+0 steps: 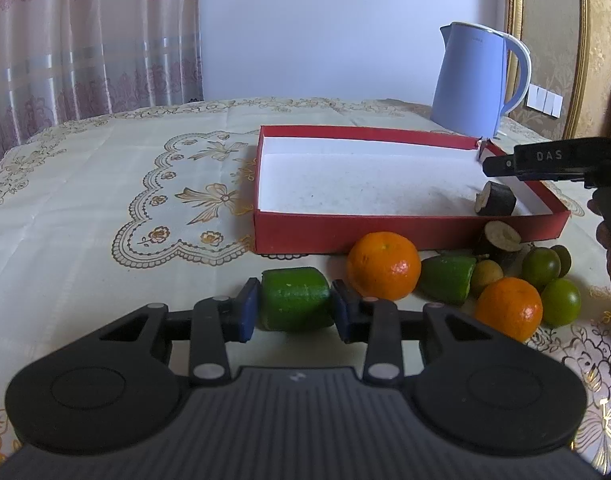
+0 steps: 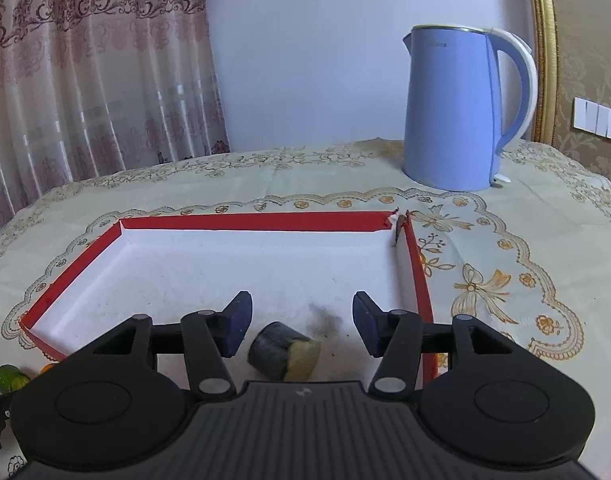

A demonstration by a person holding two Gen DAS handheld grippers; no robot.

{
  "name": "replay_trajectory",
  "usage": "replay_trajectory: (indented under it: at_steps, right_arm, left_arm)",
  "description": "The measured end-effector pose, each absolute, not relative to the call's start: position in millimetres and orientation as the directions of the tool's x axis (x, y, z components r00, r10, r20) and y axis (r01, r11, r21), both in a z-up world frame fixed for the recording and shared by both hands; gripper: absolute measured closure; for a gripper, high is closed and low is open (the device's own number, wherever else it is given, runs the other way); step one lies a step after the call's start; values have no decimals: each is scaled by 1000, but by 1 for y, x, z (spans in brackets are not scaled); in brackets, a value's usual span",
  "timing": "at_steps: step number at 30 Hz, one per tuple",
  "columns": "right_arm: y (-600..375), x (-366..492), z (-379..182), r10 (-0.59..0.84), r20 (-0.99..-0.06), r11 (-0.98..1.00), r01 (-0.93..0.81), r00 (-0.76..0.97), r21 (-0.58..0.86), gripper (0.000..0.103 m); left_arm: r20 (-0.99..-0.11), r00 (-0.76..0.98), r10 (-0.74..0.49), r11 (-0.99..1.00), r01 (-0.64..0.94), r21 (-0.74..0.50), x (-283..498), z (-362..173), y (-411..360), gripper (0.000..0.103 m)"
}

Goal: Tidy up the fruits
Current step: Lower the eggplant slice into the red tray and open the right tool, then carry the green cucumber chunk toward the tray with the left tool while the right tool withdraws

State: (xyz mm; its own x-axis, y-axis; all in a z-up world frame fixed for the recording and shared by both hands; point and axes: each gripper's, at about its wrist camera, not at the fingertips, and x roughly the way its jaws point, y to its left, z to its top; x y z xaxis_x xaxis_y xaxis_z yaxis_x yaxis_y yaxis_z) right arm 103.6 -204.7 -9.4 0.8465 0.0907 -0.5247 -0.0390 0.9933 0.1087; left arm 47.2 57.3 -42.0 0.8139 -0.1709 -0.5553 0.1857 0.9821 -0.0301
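My left gripper [image 1: 295, 310] is shut on a green fruit piece [image 1: 295, 298], held just above the tablecloth in front of the red box [image 1: 385, 230]. To its right lie two oranges [image 1: 383, 266], another green piece [image 1: 447, 278], small green limes [image 1: 561, 306] and a dark cut piece [image 1: 501, 238]. My right gripper [image 2: 301, 326] is open over the near right corner of the red box [image 2: 245, 222]; a dark cut piece [image 2: 283, 350] lies on the box floor between and below its pads. That piece [image 1: 495, 199] and the right gripper [image 1: 545, 160] also show in the left wrist view.
A blue electric kettle [image 2: 461, 112] stands behind the box at the back right; it also shows in the left wrist view [image 1: 473, 80]. The box's far right corner [image 2: 397, 220] is torn. A patterned tablecloth [image 1: 125, 184] covers the table. Curtains hang at the left.
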Motion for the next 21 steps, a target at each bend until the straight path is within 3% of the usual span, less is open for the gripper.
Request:
replay_trajectory:
  at_steps: [3,8,21]
  right_arm:
    - [-209,99,-8,89,-516,992,-28,852,124,47]
    - [-218,79,-4,54,-486,993,4,872,116,34]
    - [-246,9,-23,-96,-367,987,137,925,87,33]
  left_arm:
    - [-555,816,-162,983,182,-20,46,-42,56,70]
    - [-559,817,-145,987,162,-18,46,-41,54,72]
    - [-540,833,-123,990,141,-9,38,-28,46,73]
